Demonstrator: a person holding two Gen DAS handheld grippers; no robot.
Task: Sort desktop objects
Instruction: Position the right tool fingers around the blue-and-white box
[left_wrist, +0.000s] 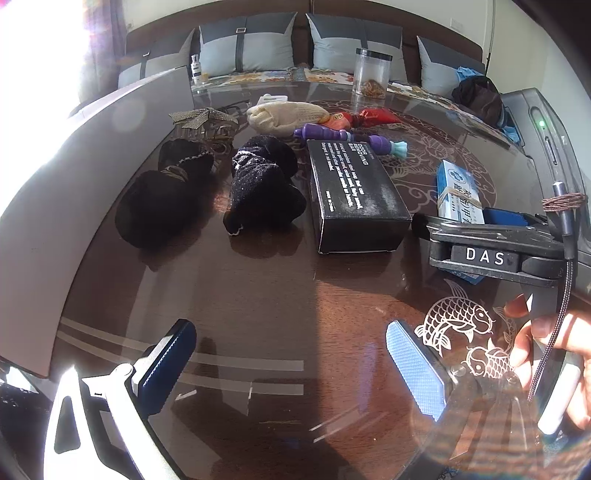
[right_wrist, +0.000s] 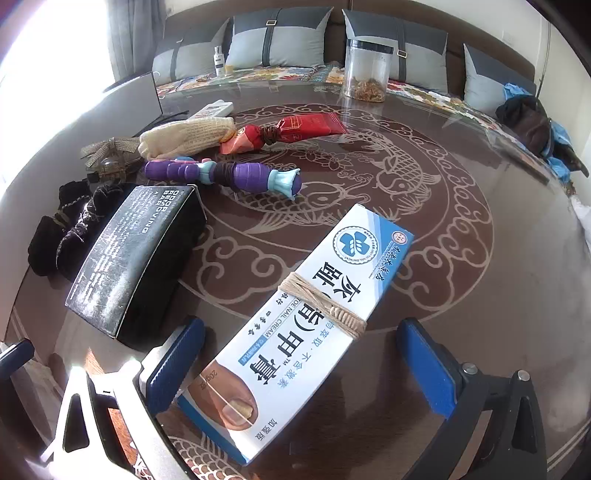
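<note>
1. Cream carton: the long white-and-blue cardboard box of toenail cream bound with tan string lies flat on the dark glass-topped table with a carp pattern, its near end between the spread fingers of the right gripper. The left finger sits just beside the carton's edge; the right finger stands well apart.
2. Doing it well: I judge the step to be a grasp on this carton. The carton runs askew to the fingers, so squaring the gripper to its long sides before closing should stop it twisting out. Closing short of the string wrap gives flat card to grip.
3. Left gripper hovers spread over bare table, holding nothing.
4. Only the right wrist view shows the carton's print and its place between the fingers. The left view instead shows the right tool from outside, a hand on it, and most of the black cardboard box with white lettering and the two black fabric bundles.
</note>
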